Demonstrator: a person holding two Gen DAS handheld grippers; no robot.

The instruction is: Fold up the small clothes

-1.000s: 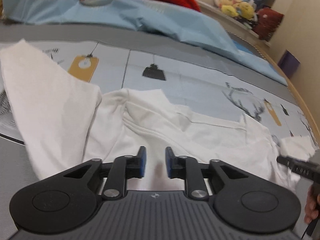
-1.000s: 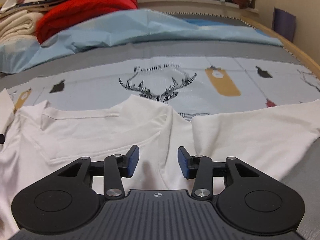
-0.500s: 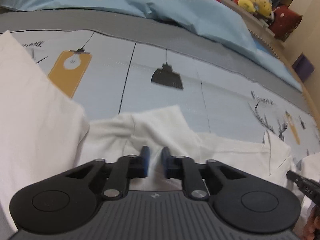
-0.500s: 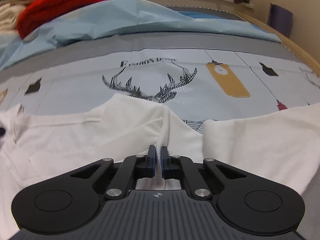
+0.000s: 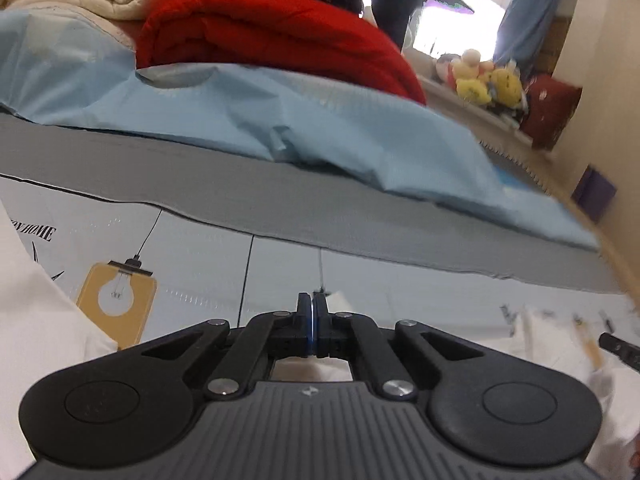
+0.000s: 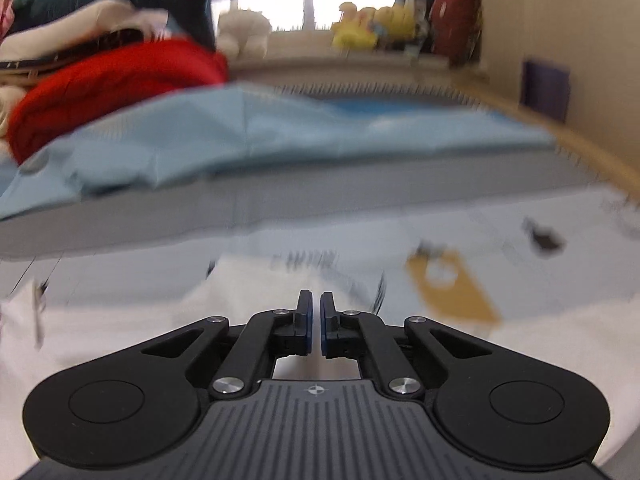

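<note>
Left gripper (image 5: 313, 312): your jaws are pinched together on a fold of the white garment (image 5: 36, 320).
White garment: spread on the printed sheet (image 5: 200, 264), nearer you than the red blanket (image 5: 280, 36).
Right gripper (image 6: 315, 312): your jaws stand narrow, a slit between them, white garment (image 6: 120, 328) beneath; grip cannot be told, view blurred.
Containers: none seen.

The white shirt (image 6: 132, 332) was soft matt cloth, the printed sheet (image 5: 200, 272) smooth fabric, the red blanket (image 5: 280, 36) plush, and the left gripper (image 5: 313, 320) matt black plastic
</note>
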